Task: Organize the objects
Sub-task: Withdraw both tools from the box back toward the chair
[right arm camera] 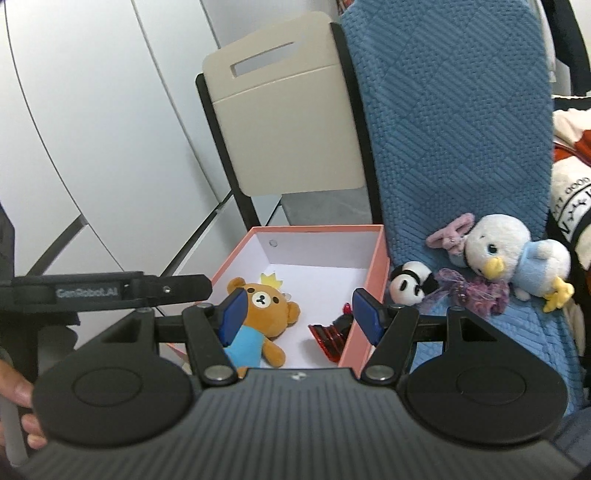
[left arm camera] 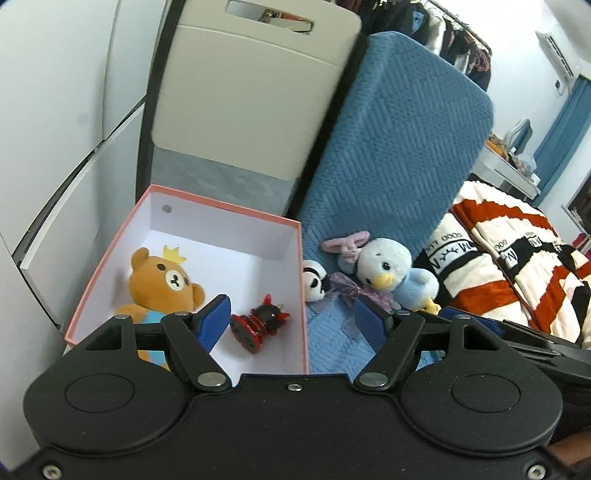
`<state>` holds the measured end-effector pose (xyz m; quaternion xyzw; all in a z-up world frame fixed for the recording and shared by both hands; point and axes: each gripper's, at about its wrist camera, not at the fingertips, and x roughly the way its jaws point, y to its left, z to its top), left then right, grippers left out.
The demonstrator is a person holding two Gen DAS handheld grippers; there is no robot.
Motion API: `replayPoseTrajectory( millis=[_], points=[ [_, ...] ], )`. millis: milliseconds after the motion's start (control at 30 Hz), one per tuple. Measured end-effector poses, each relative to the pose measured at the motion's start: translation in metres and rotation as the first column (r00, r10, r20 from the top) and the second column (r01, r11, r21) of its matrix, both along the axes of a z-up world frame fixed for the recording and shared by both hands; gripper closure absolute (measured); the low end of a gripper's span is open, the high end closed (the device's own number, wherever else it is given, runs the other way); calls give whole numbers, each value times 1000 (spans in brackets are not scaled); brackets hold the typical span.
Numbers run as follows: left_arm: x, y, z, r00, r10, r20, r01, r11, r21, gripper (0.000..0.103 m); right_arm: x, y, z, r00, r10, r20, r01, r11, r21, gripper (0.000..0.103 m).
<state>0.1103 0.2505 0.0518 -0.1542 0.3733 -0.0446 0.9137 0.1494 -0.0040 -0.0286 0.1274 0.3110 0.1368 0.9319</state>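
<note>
Both grippers' jaws empty, released — only the right wrist view shows a hand [right arm camera: 18, 406] (lower left).

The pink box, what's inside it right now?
Inside the pink box: a brown teddy bear and a red-and-black toy. The near corner is hidden behind the hand-held gripper.

White panelled walls [right arm camera: 92, 122] stood at the left. A beige chair back [left arm camera: 255, 92] with a cut-out handle rose beside a blue quilted cushion [left arm camera: 402, 147]. A clothes rack [left arm camera: 454, 33], an air conditioner [left arm camera: 556, 51] and a blue door [left arm camera: 565, 125] showed beyond.
</note>
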Motion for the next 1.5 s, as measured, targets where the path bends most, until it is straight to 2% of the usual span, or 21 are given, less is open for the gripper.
replayPoseTrajectory(
  millis=[400,800,1167,1500],
  points=[
    [-34,-57,2,998,-48,32,47,998,31,31,-45,-46,-3,998,-60,26,60,998,1,38],
    [-53,-106,-16,993,-109,51,107,994,31,31,-77,-80,-18,995,-92,38,92,996,1,38],
    [-47,-115,-41,995,-91,47,91,996,-14,31,-88,-111,-44,992,-128,8,128,992,6,38],
    [-45,-133,-61,994,-102,44,102,995,8,31,-81,-124,-68,992,-127,-10,127,992,-15,38]
  ],
)
